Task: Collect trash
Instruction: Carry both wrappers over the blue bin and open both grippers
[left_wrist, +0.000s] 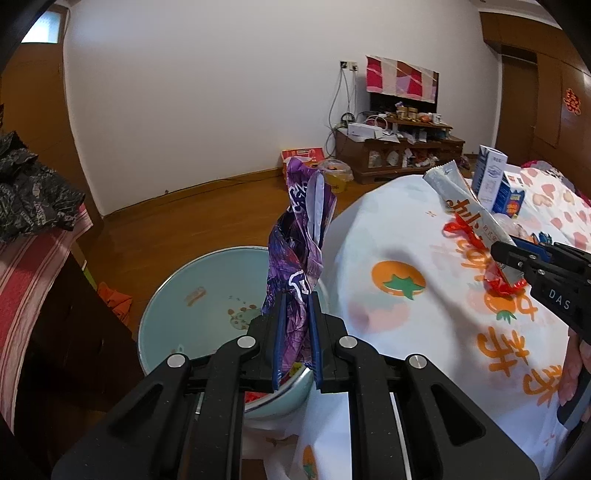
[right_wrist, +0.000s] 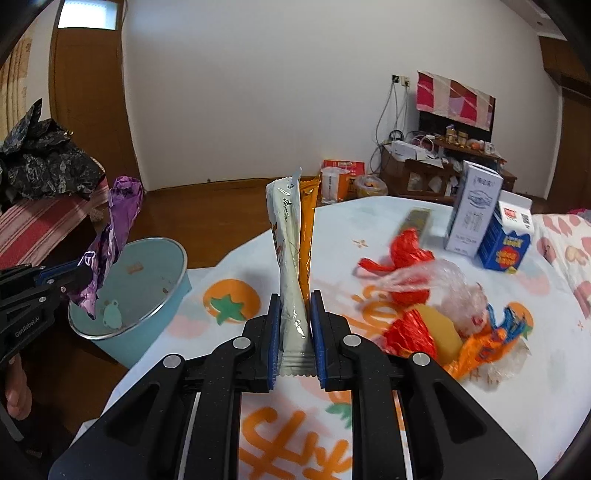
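Observation:
My left gripper (left_wrist: 295, 295) is shut on a crumpled purple wrapper (left_wrist: 299, 236) and holds it upright over the light blue bin (left_wrist: 173, 317). In the right wrist view the same gripper (right_wrist: 79, 271) holds the purple wrapper (right_wrist: 110, 236) above the bin's (right_wrist: 147, 284) rim. My right gripper (right_wrist: 294, 297) is shut on a white-and-orange snack wrapper (right_wrist: 290, 240), held upright above the table. It also shows in the left wrist view (left_wrist: 465, 206), in the right gripper (left_wrist: 508, 258).
Red, clear and orange wrappers (right_wrist: 424, 302) lie in a heap on the tomato-print tablecloth (right_wrist: 229, 302). Two cartons (right_wrist: 491, 225) stand at the back right. A striped bed with dark clothes (right_wrist: 40, 206) is on the left. A cluttered TV stand (left_wrist: 399, 147) is by the far wall.

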